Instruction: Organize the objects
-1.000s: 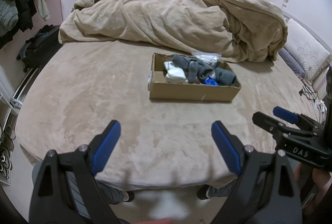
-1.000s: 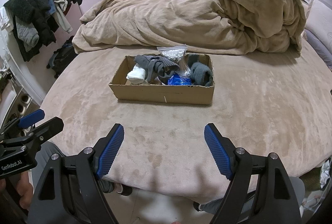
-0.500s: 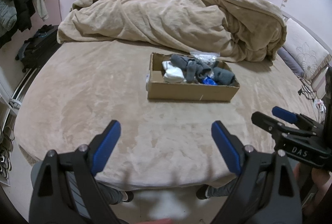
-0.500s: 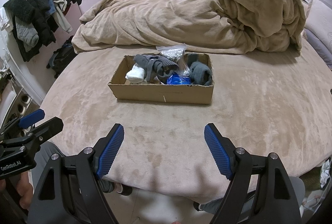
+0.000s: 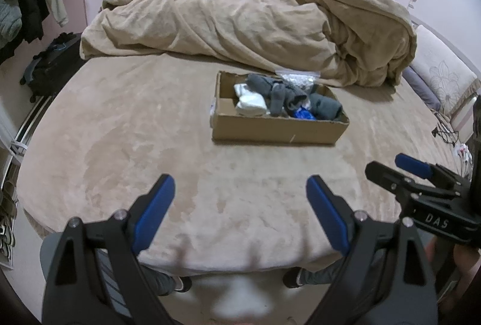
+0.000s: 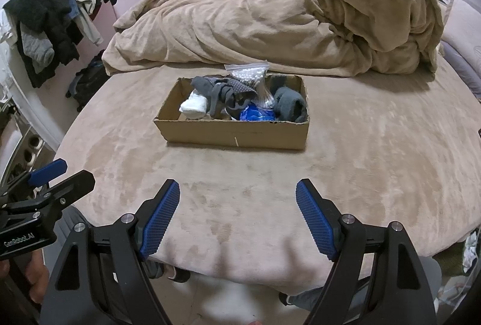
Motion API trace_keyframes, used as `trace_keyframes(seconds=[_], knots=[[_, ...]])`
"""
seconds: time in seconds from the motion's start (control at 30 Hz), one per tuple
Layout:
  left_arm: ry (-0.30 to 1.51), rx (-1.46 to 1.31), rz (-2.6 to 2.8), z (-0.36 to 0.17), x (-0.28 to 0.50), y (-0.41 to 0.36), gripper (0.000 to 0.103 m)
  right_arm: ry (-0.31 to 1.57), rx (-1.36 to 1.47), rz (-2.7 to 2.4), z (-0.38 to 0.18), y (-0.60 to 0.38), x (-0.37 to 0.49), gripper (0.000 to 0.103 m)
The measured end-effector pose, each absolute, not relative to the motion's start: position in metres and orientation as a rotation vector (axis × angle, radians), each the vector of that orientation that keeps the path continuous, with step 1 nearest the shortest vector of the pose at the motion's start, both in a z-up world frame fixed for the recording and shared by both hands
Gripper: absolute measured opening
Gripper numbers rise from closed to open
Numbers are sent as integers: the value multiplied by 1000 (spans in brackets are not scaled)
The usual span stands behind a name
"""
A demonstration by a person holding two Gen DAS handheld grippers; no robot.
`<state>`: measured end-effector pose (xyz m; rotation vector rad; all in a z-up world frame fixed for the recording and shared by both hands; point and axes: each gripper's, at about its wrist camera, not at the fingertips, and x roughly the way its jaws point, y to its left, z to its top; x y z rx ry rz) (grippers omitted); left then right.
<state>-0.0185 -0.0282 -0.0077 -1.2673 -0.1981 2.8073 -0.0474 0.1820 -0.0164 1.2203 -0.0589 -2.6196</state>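
A shallow cardboard box (image 5: 279,131) (image 6: 234,132) sits on the beige bed, holding grey socks (image 5: 279,93) (image 6: 225,93), a white sock (image 5: 251,104) (image 6: 194,107), a dark grey roll (image 5: 326,107) (image 6: 290,105), a blue packet (image 5: 303,114) (image 6: 257,114) and a clear bag of white beads (image 5: 297,78) (image 6: 252,75). My left gripper (image 5: 240,189) is open and empty over the bed's near edge, well short of the box. My right gripper (image 6: 237,192) is open and empty, also near the front edge; it shows at the right of the left wrist view (image 5: 402,171).
A crumpled beige duvet (image 5: 246,24) (image 6: 285,21) lies just behind the box. Clothes hang on a rack (image 6: 54,21) at the left, with a dark suitcase (image 5: 48,66) on the floor. A pillow (image 5: 439,78) lies at the right. The bed (image 5: 135,129) surrounds the box.
Both grippers stay open and nearly still; the views have shifted slightly, the box sitting a little farther off than a second ago.
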Motion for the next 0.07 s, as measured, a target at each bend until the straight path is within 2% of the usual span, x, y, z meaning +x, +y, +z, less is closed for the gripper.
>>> trace_keyframes(seconds=[0.07], knots=[[-197, -1260, 2814, -9, -21, -28, 90, -60, 1225, -2617, -18, 182, -48, 82]])
